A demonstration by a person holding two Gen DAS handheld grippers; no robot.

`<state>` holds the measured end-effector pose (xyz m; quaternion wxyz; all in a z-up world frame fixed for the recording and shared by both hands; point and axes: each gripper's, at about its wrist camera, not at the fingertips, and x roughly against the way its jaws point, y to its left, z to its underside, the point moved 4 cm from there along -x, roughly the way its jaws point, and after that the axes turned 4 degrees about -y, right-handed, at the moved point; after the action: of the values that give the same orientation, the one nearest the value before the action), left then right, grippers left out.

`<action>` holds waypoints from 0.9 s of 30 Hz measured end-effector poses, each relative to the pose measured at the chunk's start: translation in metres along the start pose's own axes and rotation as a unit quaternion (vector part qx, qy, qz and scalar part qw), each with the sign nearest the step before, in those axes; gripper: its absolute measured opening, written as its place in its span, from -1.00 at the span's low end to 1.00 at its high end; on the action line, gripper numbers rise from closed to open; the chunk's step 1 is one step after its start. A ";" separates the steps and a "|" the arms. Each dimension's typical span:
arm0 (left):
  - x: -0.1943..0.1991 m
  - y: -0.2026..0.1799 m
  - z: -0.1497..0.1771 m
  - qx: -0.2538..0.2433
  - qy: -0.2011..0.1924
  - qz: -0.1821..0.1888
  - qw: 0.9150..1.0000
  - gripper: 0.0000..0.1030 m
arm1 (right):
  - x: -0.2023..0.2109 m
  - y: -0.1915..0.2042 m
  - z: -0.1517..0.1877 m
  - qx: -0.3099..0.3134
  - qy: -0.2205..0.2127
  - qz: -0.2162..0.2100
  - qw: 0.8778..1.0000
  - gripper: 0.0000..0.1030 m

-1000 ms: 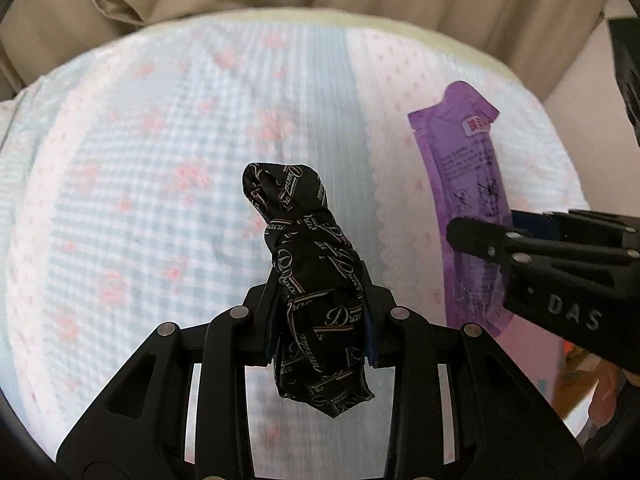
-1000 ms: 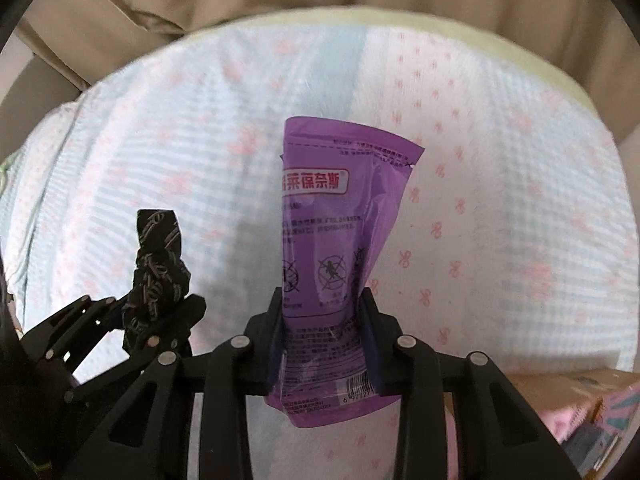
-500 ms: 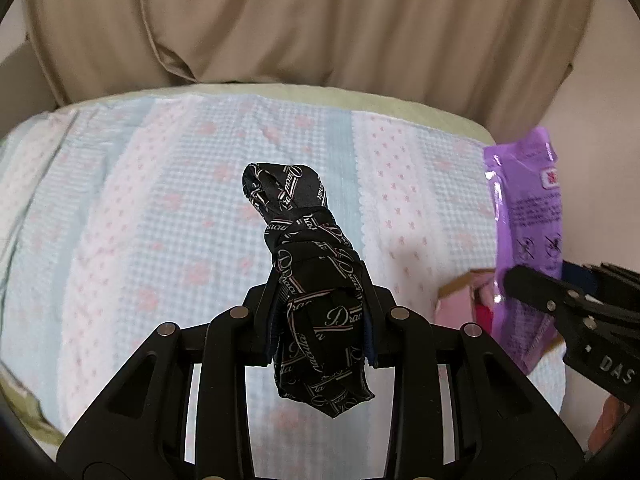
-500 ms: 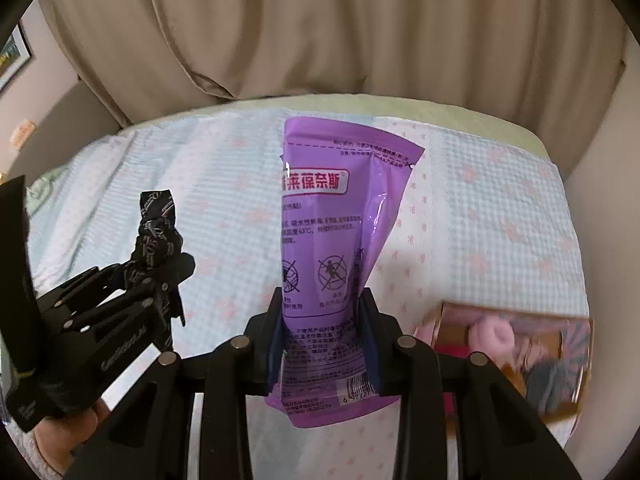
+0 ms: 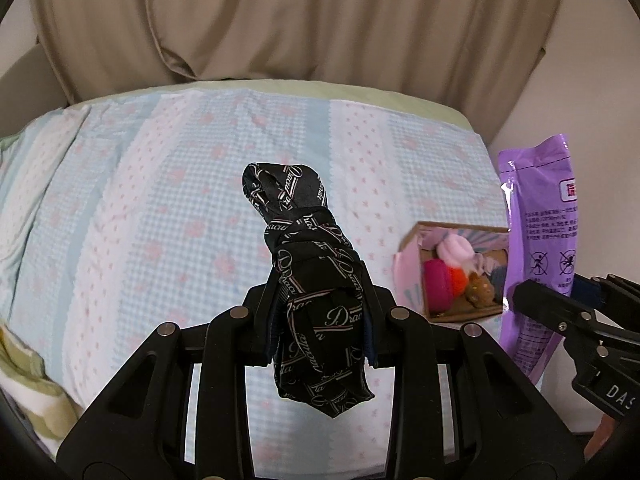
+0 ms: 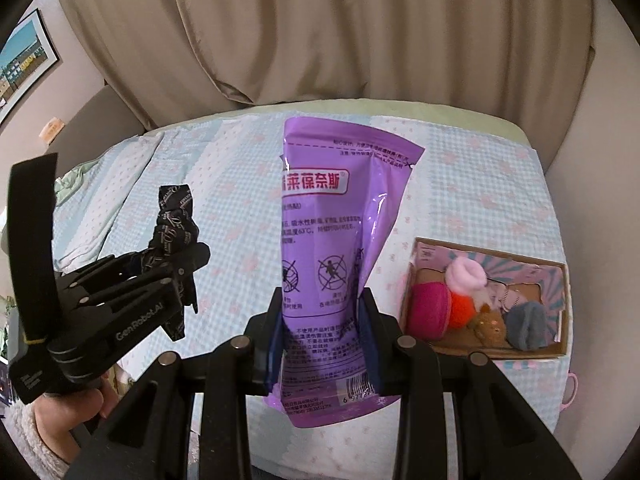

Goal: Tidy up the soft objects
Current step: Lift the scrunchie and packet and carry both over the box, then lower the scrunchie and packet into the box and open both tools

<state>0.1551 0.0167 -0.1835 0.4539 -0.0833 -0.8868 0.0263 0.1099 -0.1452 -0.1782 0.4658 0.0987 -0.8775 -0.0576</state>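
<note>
Spreading under both claws, the bed (image 5: 168, 208) carries a cardboard box (image 6: 560, 354) of soft toys near its right edge. The right claw (image 6: 322, 334), tilted downward, is clamped on an upright purple pouch (image 6: 340, 216) above the bedspread, left of the box. The left claw (image 5: 320, 312), likewise angled down, pinches a knotted black cloth (image 5: 312, 272); a hand (image 6: 72, 408) grips its handle.

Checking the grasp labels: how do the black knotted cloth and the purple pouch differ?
The black knotted cloth is dark, patterned fabric twisted into a knot; the purple pouch is glossy, printed plastic. The left gripper holds the cloth, the right gripper the pouch. Both stand upright, clamped, above the bed.
</note>
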 end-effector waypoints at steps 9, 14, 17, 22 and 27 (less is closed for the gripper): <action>-0.005 -0.091 0.011 -0.022 -0.002 0.025 0.999 -0.45 | 0.035 -0.087 0.013 -0.043 -0.014 0.029 0.999 -0.40; -0.024 -0.151 0.013 -0.042 0.010 0.045 0.998 -0.45 | 0.033 -0.143 0.017 -0.085 -0.004 0.044 0.995 -0.40; -0.038 -0.178 0.013 -0.054 0.022 0.055 0.997 -0.45 | 0.026 -0.176 0.016 -0.117 0.006 0.049 0.992 -0.40; -0.075 -0.220 0.014 -0.082 0.054 0.067 0.993 -0.45 | 0.000 -0.226 0.018 -0.179 0.030 0.054 0.982 -0.40; -0.123 -0.252 0.017 -0.119 0.092 0.071 0.986 -0.45 | -0.036 -0.273 0.029 -0.248 0.060 0.055 0.965 -0.40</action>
<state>0.1807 -0.2516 -0.2613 0.5178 -0.2016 -0.8296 -0.0550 0.1377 -0.4029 -0.2761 0.5295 -0.0651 -0.8104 -0.2421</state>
